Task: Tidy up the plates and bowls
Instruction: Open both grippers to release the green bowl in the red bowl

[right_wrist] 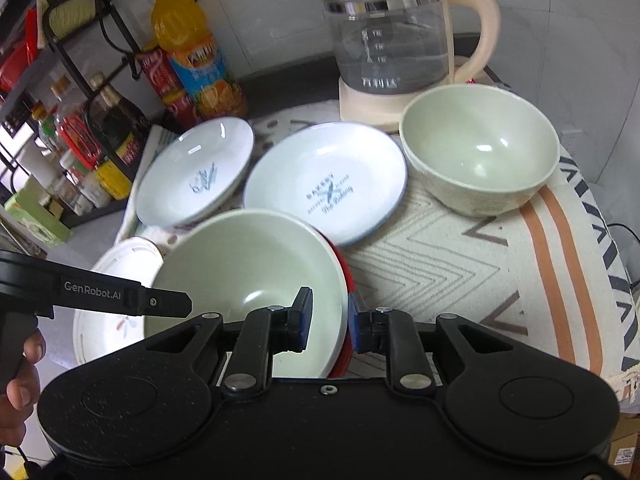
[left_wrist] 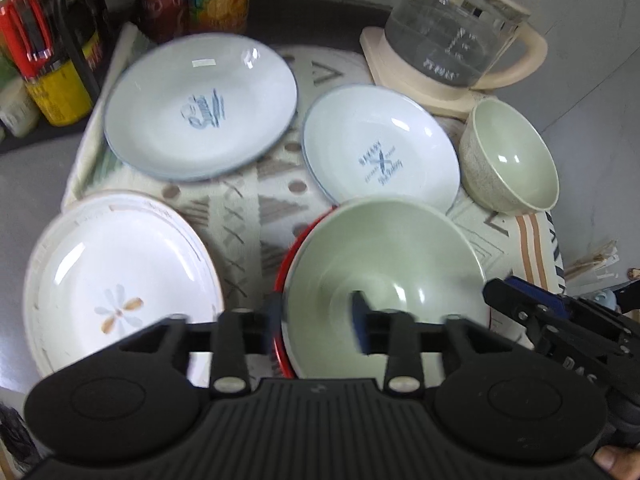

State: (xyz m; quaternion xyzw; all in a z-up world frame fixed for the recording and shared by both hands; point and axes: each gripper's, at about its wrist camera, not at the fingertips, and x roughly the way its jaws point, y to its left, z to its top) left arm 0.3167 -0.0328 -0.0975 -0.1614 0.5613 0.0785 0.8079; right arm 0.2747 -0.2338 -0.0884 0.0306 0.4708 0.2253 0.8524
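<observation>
A patterned cloth (right_wrist: 460,264) covers the table. At one o'clock a glass kettle (right_wrist: 390,46) stands on its cream base. At eleven o'clock stand an orange drink bottle (right_wrist: 192,52) and a red can (right_wrist: 162,80). At nine o'clock, a black wire rack (right_wrist: 80,92) holds condiment bottles.

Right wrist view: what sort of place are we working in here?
Most likely a home kitchen corner. A glass electric kettle stands at the back, a wire rack of sauce bottles sits to the left, and plates and bowls lie on a patterned cloth.
</observation>
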